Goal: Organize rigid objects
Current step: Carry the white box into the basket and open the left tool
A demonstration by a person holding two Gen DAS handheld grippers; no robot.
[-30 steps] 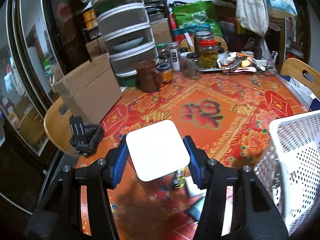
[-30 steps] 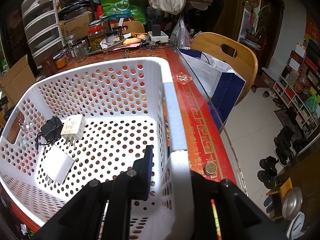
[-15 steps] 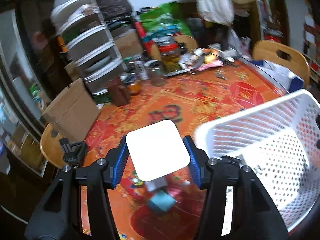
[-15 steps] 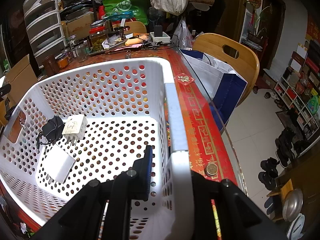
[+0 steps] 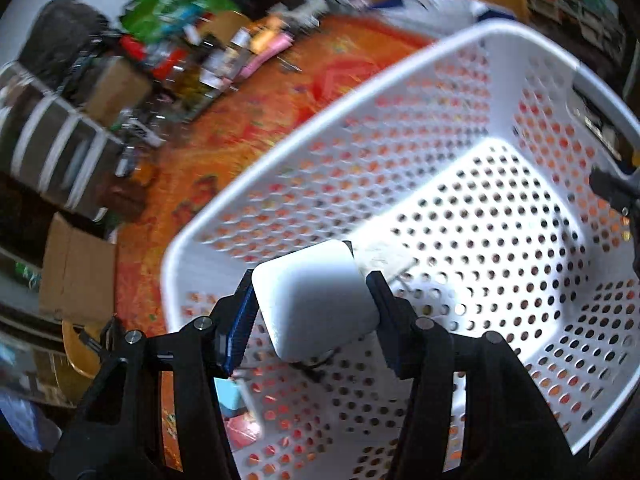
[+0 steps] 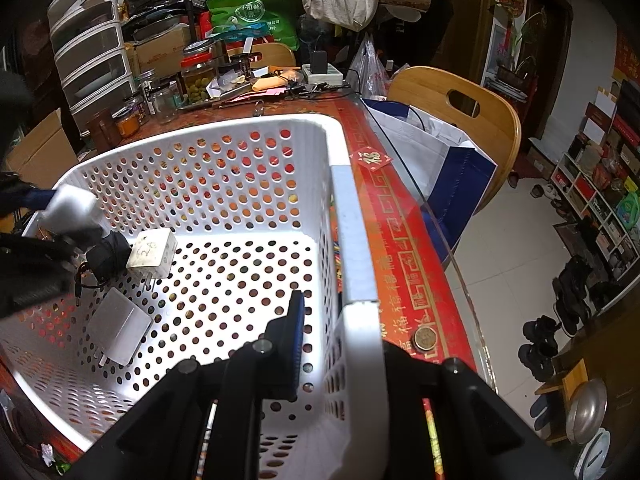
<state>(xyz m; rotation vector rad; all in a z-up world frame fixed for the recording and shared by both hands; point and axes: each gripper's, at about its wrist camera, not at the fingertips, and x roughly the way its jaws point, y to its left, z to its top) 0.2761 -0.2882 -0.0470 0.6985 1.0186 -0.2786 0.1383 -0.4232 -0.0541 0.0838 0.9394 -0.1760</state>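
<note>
The white basket (image 6: 352, 216) stands on the desk (image 6: 400, 240) with its red patterned cloth, and everything here is placed relative to it. The left gripper (image 5: 310, 312) is closed on a white square charger block (image 5: 316, 300), which it holds in the air above the basket's interior, near the wall farthest from the right gripper. In the right wrist view that same block (image 6: 72, 208) shows as a blurred pale shape over the basket's far side.

The right gripper (image 6: 340, 344) straddles the basket's near rim, 1 finger inside and 1 outside. It looks clamped on the rim to steady the basket, though the outer finger is hidden behind the plastic.

Already on the basket floor, close to the far wall, are 3 items: a black adapter with a cord (image 6: 106, 258), a white plug with handwriting on it (image 6: 152, 254) touching the adapter, and a flat white block (image 6: 118, 328) just beside them. So, as I judge it, the sorting is partly done: 3 pieces are in, a 4th is over the basket and not yet released.

How much is left is hard to say. The left wrist view is smeared by motion, and only vague coloured shapes show through the basket's holes. A coin (image 6: 424, 338) lies on the desk just outside the near rim; whether it belongs to the task I cannot tell.
</note>
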